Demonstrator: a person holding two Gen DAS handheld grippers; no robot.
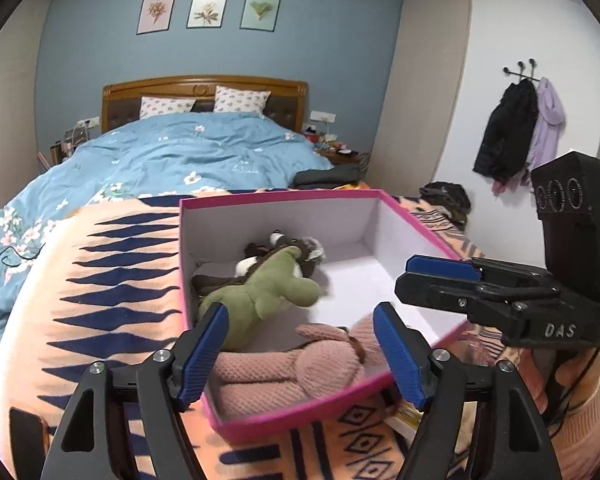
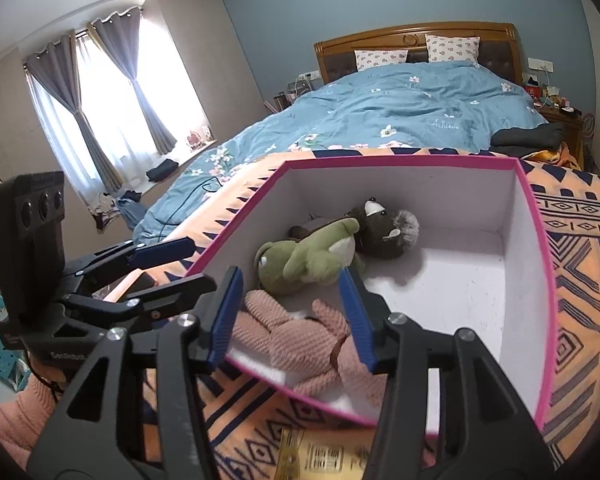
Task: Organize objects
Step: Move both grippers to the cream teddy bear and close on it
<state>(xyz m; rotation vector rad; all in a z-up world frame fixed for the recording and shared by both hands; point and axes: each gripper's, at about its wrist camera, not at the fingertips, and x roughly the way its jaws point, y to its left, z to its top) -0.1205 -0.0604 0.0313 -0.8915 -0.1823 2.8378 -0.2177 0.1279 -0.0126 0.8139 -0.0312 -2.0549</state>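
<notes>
A pink-rimmed white box (image 1: 284, 196) (image 2: 536, 216) sits on the orange patterned blanket. Inside lie a green plush (image 1: 268, 296) (image 2: 308, 256), a brown plush (image 1: 300, 248) (image 2: 388, 228) and a pink knitted plush (image 1: 300, 368) (image 2: 300, 340). My left gripper (image 1: 300, 344) is open, its jaws apart above the pink plush at the box's near edge, holding nothing. My right gripper (image 2: 292, 316) is open over the pink plush too, empty. In the left wrist view the right gripper (image 1: 436, 276) reaches in from the right over the box rim; in the right wrist view the left gripper (image 2: 168, 268) shows at left.
The orange blanket (image 1: 100, 280) (image 2: 580, 280) covers the bed's foot, with a blue quilt (image 1: 188, 152) behind. A yellow printed card (image 2: 320, 456) lies in front of the box. Dark folded clothes (image 2: 528, 136) lie at the bed's right edge. Coats (image 1: 516, 132) hang on the wall.
</notes>
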